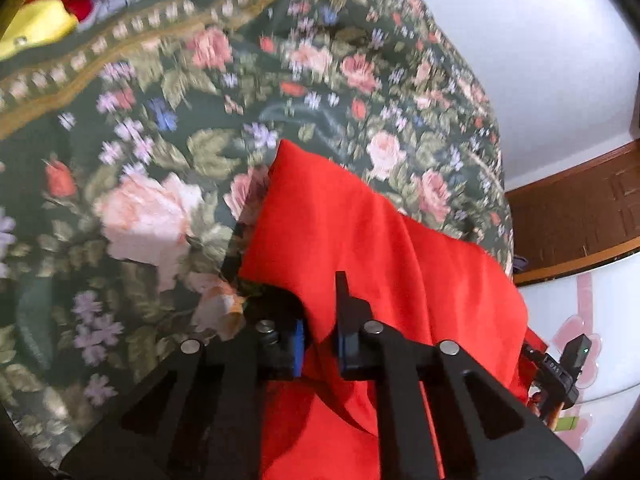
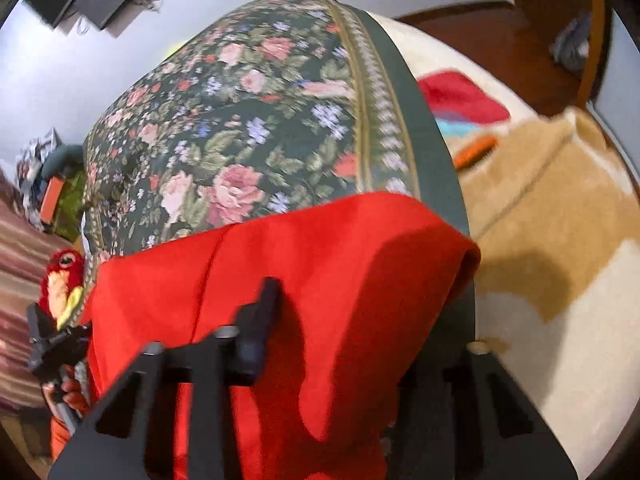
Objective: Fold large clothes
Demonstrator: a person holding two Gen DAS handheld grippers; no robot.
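A large red garment [image 1: 360, 240] hangs from both grippers over a bed with a dark green floral bedspread [image 1: 200, 120]. My left gripper [image 1: 320, 344] is shut on a fold of the red cloth, which passes between the blue pads. In the right wrist view the red garment [image 2: 320, 264] drapes over my right gripper [image 2: 340, 344]; the left finger [image 2: 256, 328] shows, the right finger is hidden under the cloth. The cloth appears pinched there. The bedspread [image 2: 240, 140] lies beyond.
A beige and cream blanket [image 2: 560, 240] lies right of the bedspread, with red and blue clothes [image 2: 460, 100] on it. A parrot plush [image 2: 60, 280] sits at the left. Yellow and red items [image 1: 44, 28] lie at the bed's far side. White wall and a wooden door [image 1: 580, 208] stand right.
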